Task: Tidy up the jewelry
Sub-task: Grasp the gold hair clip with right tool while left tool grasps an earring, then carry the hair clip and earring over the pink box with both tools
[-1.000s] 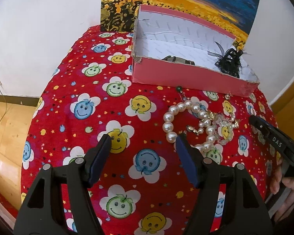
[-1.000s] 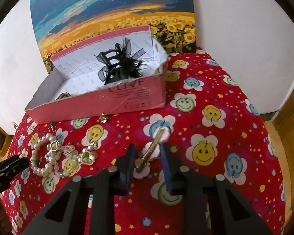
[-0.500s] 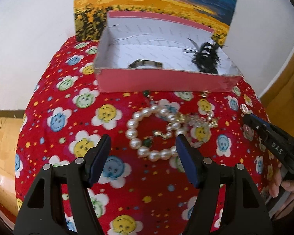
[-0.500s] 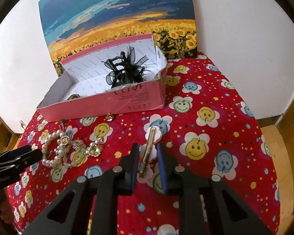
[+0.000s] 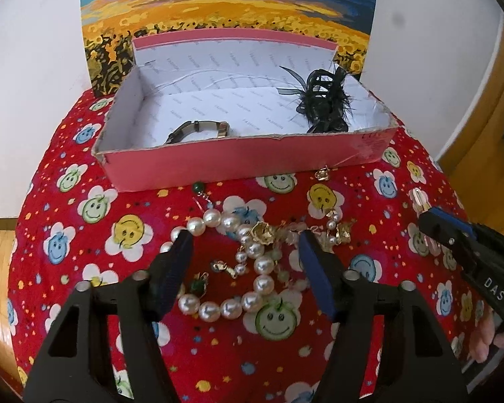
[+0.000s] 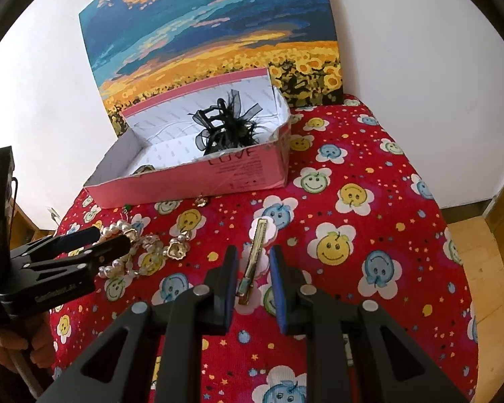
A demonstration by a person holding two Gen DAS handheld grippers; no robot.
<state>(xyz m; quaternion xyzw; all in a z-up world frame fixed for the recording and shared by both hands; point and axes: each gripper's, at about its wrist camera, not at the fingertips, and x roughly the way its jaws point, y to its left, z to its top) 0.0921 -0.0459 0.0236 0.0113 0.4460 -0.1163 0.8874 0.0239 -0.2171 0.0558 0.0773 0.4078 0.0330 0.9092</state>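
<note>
A pearl bracelet (image 5: 238, 262) lies tangled with gold and green earrings on the red smiley cloth. My left gripper (image 5: 245, 252) is open, its fingers either side of the pile, low over it. A gold hair clip (image 6: 253, 262) lies on the cloth between the fingers of my right gripper (image 6: 252, 268), which is open around the clip, gaps on both sides. The pink box (image 5: 238, 158) behind holds a watch (image 5: 198, 131) and a black feathered hair claw (image 5: 326, 100). The box also shows in the right wrist view (image 6: 191, 184).
A small gold earring (image 5: 322, 174) and a green bead earring (image 5: 198, 189) lie just before the box. A sunflower painting (image 5: 228, 10) leans on the white wall behind. The round table's edge drops off to a wooden floor (image 6: 480, 252).
My left gripper has moved forward and down over the pearl pile, now straddling it. My right gripper has lowered around the hair clip, jaws a little wider than before.
</note>
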